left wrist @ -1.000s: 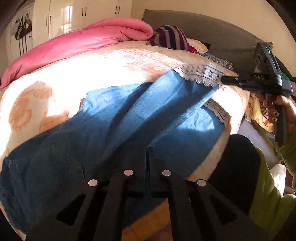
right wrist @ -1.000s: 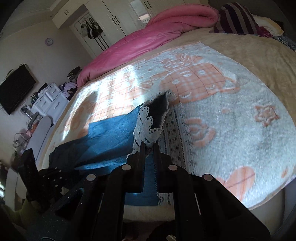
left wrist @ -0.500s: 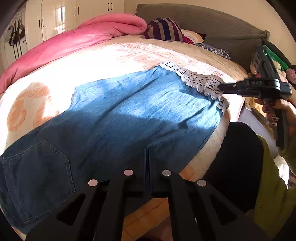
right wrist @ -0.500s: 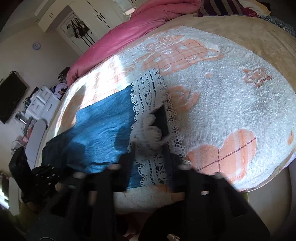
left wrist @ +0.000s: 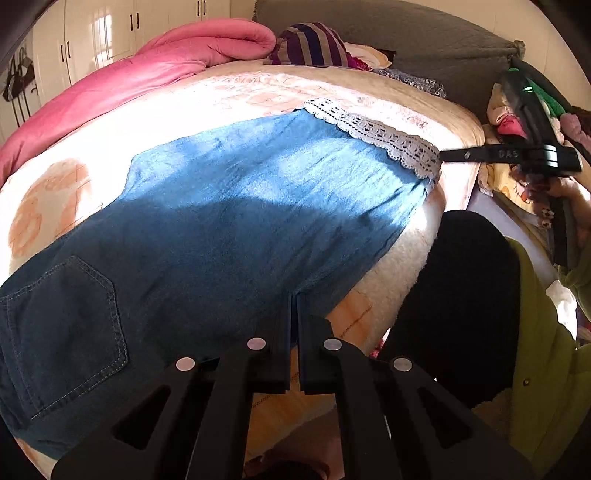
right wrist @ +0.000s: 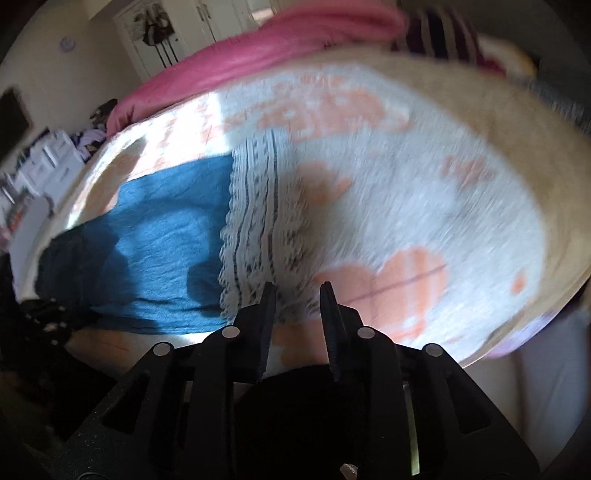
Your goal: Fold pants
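Note:
Blue denim pants [left wrist: 236, 206] lie flat across the blanket [left wrist: 74, 155] on the bed, back pocket near left, white lace hem [left wrist: 388, 140] far right. My left gripper [left wrist: 293, 297] is shut on the pants' near edge, close to the bed's side. My right gripper [right wrist: 297, 291] hovers at the lace hem [right wrist: 251, 221]. Its jaws are opening, and the lace lies loose under the tips without being pressed. From the left wrist view, the right gripper [left wrist: 443, 155] touches the hem's end, held by a hand.
A pink duvet [left wrist: 155, 70] and a striped garment [left wrist: 314, 46] lie at the far side, before a grey headboard [left wrist: 406, 40]. A person's dark leg [left wrist: 465, 295] and green sleeve [left wrist: 535, 332] stand beside the bed at the right. White wardrobes [left wrist: 110, 33] line the back wall.
The lifted pant leg came down and now lies flat on the blanket. The right gripper let go of the lace hem and opened. The left gripper sank a little, staying shut.

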Demonstrator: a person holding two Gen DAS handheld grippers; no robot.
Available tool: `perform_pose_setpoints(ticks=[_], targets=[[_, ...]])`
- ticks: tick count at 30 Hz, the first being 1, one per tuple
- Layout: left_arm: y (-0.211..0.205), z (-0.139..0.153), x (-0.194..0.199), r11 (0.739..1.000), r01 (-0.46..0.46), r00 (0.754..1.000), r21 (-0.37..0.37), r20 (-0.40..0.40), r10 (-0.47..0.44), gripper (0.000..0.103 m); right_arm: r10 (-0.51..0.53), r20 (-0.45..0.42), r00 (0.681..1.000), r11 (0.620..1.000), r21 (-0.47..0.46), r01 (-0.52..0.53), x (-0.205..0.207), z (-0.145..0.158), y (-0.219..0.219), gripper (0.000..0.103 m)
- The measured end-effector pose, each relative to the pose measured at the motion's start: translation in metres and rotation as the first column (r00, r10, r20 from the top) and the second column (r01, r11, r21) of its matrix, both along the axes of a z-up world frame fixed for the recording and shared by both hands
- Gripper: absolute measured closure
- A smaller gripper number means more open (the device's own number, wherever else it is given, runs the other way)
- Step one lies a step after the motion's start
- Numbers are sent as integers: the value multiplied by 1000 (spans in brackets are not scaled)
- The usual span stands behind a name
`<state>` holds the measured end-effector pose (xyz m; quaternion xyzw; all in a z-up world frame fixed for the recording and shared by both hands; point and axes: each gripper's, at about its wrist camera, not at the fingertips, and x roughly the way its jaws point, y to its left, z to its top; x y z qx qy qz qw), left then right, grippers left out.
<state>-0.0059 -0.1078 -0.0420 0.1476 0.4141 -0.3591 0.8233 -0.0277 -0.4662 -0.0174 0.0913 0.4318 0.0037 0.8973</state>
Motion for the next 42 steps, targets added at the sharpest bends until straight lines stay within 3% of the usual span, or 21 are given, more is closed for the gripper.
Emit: perform_pose_setpoints(ticks=[3, 5, 7, 9, 12, 13, 14, 16, 19, 23, 26, 27, 28, 29, 36, 37, 38, 40, 42], targets=[[1, 2, 2, 1000, -5, 1000, -6, 1, 5, 101, 169, 84, 982, 985, -58, -165, -7, 23, 29, 82], [0, 2, 0, 1000, -9, 1000, -2, 6, 9, 101, 370, 47, 928, 922, -139, -361, -4, 18, 70, 75], [0, 1, -1, 1000, -15, 1000, -3, 0, 15, 101, 494, -11, 869, 842, -244, -482, -3, 6, 103, 72], [2, 3, -2, 1000, -18, 1000, -3, -3, 18, 101, 580, -70, 812, 758, -319, -569, 0, -10, 131, 69], [3, 7, -3, 1000, -16, 1000, -3, 6, 16, 101, 618, -119, 777, 696, -378, -611, 8, -24, 150, 70], [3, 8, -3, 1000, -16, 1000, -5, 7, 16, 101, 624, -127, 771, 687, -379, -619, 10, -27, 151, 79], [4, 9, -4, 1000, -15, 1000, -4, 9, 15, 101, 626, -140, 767, 689, -361, -628, 12, -28, 150, 103], [4, 9, -5, 1000, -9, 1000, 3, 12, 9, 101, 633, -151, 759, 699, -309, -645, 10, -25, 142, 103], [4, 6, -7, 1000, 4, 1000, 21, 11, -5, 101, 642, -182, 745, 684, -304, -663, 4, -27, 136, 103], [10, -3, -3, 1000, -8, 999, 4, -43, 8, 101, 607, -222, 763, 709, -281, -647, 0, -43, 129, 103], [12, -1, -6, 1000, 1, 999, -3, -39, -1, 101, 613, -115, 782, 753, -213, -622, -7, -20, 119, 101], [13, 0, -6, 1000, 0, 999, -8, -39, 0, 101, 619, -70, 782, 759, -205, -619, -8, -12, 116, 97], [13, -1, -6, 1000, -2, 999, -12, -42, 2, 101, 624, -52, 779, 757, -203, -620, -8, -7, 115, 83], [13, -1, -5, 1000, -4, 999, -14, -44, 4, 101, 630, -53, 775, 749, -220, -625, -7, -6, 117, 78], [10, 0, -6, 1000, -7, 999, -14, -37, 6, 101, 680, -143, 719, 632, -382, -674, 9, -22, 148, 78], [10, 0, -5, 1000, -7, 999, -18, -39, 7, 101, 681, -164, 713, 622, -385, -682, 13, -25, 150, 95], [11, 1, -5, 1000, -7, 999, -22, -42, 6, 101, 688, -179, 703, 614, -373, -696, 14, -27, 152, 102], [11, 1, -6, 1000, -4, 999, -16, -42, 3, 101, 712, -206, 672, 579, -370, -727, 11, -24, 153, 103], [12, 2, -7, 1000, 7, 999, -10, -47, -7, 101, 727, -207, 655, 567, -357, -742, 6, -23, 151, 103]])
